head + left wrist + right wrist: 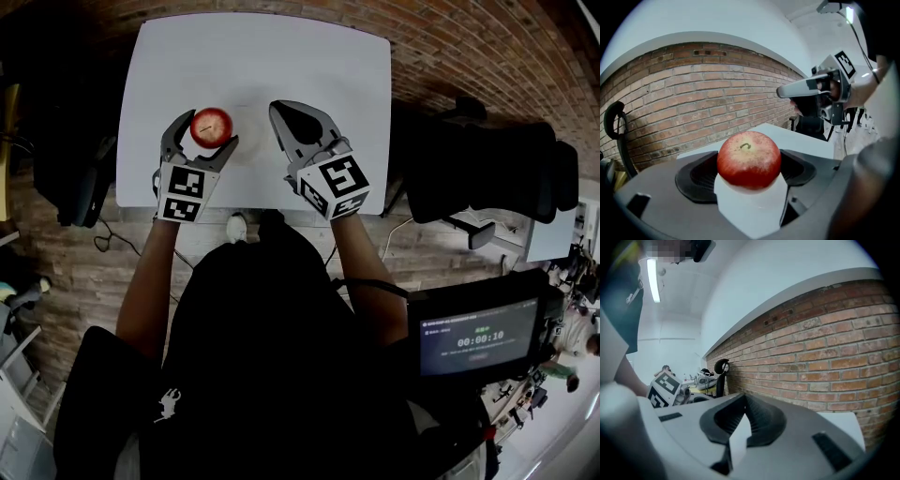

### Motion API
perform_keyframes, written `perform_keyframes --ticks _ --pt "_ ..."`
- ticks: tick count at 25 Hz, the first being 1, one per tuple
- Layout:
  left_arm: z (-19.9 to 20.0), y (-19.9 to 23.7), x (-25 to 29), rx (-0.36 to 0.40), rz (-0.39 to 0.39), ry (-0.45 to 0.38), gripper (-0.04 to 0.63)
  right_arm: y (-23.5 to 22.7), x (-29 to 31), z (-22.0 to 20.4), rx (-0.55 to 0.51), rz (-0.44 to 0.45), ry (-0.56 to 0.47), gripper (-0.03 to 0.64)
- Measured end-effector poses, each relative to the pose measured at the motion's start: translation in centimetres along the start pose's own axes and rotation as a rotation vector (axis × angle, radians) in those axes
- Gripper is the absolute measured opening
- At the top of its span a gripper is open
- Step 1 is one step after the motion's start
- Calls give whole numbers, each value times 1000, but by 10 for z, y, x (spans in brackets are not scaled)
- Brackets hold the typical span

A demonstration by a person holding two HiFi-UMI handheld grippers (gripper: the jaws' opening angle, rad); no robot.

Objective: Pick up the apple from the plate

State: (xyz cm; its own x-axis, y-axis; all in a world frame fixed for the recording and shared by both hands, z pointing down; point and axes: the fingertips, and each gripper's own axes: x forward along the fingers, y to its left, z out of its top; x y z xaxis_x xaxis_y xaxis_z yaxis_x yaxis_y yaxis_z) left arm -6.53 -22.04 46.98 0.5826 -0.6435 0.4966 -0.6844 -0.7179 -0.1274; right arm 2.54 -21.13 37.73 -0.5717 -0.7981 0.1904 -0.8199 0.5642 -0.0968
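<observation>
Right now the L tool (204, 133) is clamped on the apple (211, 124), one jaw on each side of it, over the near-left part of the white tabletop (281, 56). Apple's round & red w/ paler yellowish speckling toward the top and a short curled brown stem in a shallow dip; skin looks whole, w/ a slight shine. L gripper view has it dead centre btwn the dark ribbed pads (696, 176), stem end up, white surface showing under it. Plate (251, 141) is only a faint white round outline just to the right of the apple in head view, hard to tell from the tabletop; can't tell if the fruit touches it. R tool (281, 114) hangs just beside the apple, over that outline, jaws together at the tips w/ nothing btwn them. Brick wall (693, 93) runs behind the tabletop
</observation>
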Motion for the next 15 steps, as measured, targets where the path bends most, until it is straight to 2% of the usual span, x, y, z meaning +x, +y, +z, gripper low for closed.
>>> perform_keyframes --ticks 15 --pt "46 6 -50 7 39 -74 407 10 -34 53 -28 -32 -109 3"
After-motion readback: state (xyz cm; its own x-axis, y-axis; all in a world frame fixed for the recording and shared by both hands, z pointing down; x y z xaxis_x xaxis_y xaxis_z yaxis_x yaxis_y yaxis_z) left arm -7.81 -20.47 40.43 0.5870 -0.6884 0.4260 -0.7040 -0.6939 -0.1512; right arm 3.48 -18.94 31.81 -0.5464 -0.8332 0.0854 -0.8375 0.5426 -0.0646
